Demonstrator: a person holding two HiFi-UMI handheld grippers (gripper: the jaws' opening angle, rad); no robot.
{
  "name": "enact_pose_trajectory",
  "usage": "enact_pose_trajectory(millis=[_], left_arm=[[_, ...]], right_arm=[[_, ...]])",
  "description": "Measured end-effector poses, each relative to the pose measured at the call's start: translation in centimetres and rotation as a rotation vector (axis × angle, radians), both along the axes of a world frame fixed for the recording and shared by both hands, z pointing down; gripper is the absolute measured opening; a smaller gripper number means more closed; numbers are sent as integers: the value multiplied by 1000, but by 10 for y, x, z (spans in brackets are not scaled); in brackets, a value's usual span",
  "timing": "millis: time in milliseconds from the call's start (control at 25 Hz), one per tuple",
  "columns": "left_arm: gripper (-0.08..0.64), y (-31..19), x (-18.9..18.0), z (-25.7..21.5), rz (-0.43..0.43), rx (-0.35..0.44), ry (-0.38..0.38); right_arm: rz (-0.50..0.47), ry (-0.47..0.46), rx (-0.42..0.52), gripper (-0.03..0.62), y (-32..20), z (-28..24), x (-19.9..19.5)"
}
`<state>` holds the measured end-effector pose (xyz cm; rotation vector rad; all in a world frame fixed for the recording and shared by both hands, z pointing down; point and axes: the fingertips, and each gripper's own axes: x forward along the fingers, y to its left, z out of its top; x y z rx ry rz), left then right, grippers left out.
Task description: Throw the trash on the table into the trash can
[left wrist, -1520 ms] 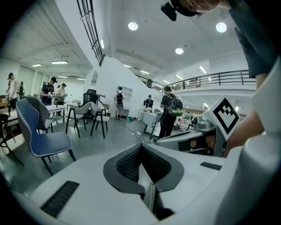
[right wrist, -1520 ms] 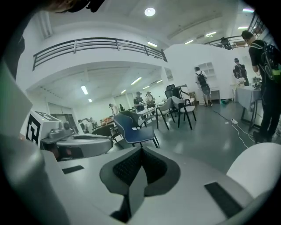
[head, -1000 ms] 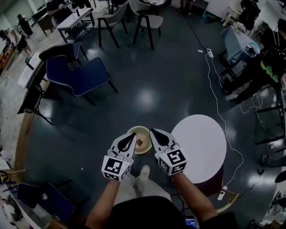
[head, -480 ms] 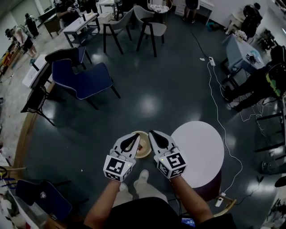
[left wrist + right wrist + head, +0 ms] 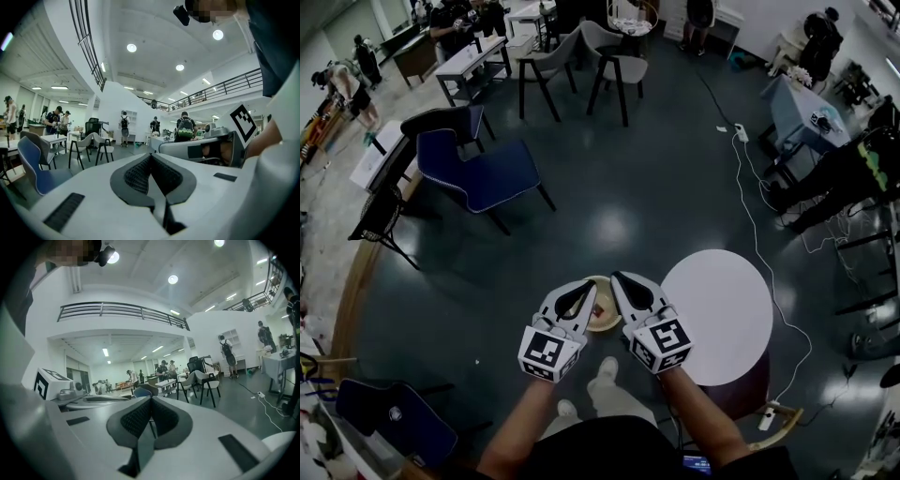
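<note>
While I stand over the bin, my left hand-held gripper [image 5: 578, 292] and right hand-held gripper [image 5: 620, 279] hang side by side at waist height. Each one's own view shows its ribbed dark pads pressed together with nothing between them. Carrying nothing, they need no spread, so I take this for a rest pose.

Their tips point down over the round cream plastic trash can [image 5: 608, 322], which stands on the dark floor just in front of my white shoe [image 5: 606, 367]. A small reddish scrap [image 5: 596, 307] lies inside it, so that piece of trash seems to be where the task wants it.

Just right of the can is the round white bench [image 5: 718, 314], close enough that little carrying is needed. Its top shows no litter that I can make out, so the job looks near done.

Farther off, a white cable [image 5: 757, 216] trails across the floor, and a blue upholstered armchair [image 5: 478, 169] sits well apart to the left.
</note>
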<state>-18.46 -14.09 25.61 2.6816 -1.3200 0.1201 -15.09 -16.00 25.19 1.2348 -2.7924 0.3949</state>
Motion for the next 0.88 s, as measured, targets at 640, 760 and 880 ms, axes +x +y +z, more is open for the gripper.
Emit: enact_pose_trajectory(millis=[640, 760, 880], left_arm=[[15, 149, -69, -47, 68, 97, 14], [15, 184, -86, -53, 79, 106, 21], [15, 214, -100, -59, 93, 120, 14]], right_arm=[[11, 20, 94, 18, 151, -51, -80], [22, 32, 105, 18, 186, -57, -97], [35, 32, 115, 18, 216, -63, -111]])
